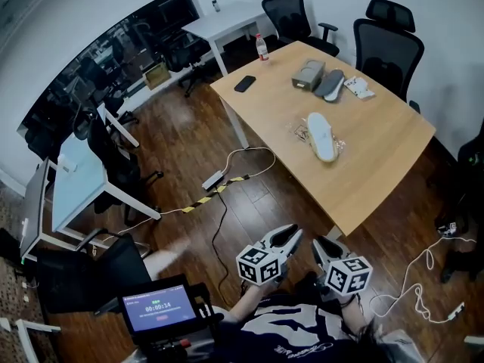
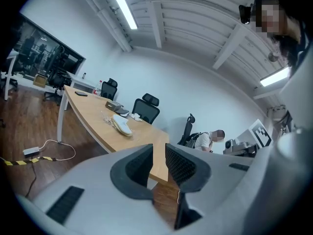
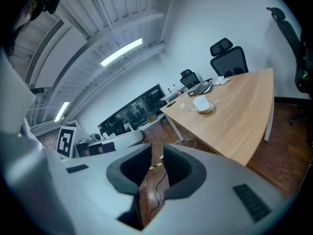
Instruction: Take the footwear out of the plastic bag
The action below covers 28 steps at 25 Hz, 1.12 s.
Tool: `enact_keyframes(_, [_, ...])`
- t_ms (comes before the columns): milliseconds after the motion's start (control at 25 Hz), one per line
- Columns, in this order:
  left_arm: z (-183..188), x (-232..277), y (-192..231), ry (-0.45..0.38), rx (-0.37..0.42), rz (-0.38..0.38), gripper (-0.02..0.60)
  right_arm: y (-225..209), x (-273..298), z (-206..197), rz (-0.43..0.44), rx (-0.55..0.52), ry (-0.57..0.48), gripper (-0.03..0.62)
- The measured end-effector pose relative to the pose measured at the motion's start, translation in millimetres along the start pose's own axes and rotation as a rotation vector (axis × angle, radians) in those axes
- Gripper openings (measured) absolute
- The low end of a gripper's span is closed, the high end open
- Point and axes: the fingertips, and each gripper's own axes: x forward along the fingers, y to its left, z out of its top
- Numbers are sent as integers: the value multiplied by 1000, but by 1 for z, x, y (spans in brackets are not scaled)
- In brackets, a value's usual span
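A white shoe [image 1: 321,136] lies in the middle of the wooden table [image 1: 382,161], with crinkled clear plastic [image 1: 301,132] around it. It also shows small and far off as the shoe [image 2: 122,125] in the left gripper view and the shoe [image 3: 202,103] in the right gripper view. Both grippers are held low, over the floor and short of the table's near corner. My left gripper [image 1: 288,235] [image 2: 159,154] and my right gripper [image 1: 326,246] [image 3: 157,156] each show a narrow gap between the pads, with nothing in it.
At the table's far end lie a grey box [image 1: 308,74], a dark shoe [image 1: 330,85], a phone [image 1: 244,83] and a bottle [image 1: 262,48]. Office chairs [image 1: 388,40] stand behind. A power strip [image 1: 213,180] and cables cross the floor. A person [image 2: 207,140] sits to the right.
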Motion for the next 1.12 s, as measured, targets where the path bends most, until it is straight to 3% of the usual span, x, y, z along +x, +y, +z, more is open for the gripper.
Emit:
enact_keyframes(80, [-2,-9,-3,-5,7,-16,83,6,-5,-5,-14,5,-7,30])
enact_keyframes(320, [-5,-34,-1,-20,-11,-42,83,28,-18,-15,-57,-6,-37,27])
enact_keyframes(480, [-11,-43,-6,-15,-11,-67,83,35,-28,-25,-88,-9,-56,-9])
enact_keyframes(800, [-19,-47,-19,7,2,-118,83,39,-35,-35,-108,-17,-56,-12])
enact_keyframes(1120, [-18,-54,-19,1,-4,-107,83,42,-36,-36,-100,-20,-56,-12])
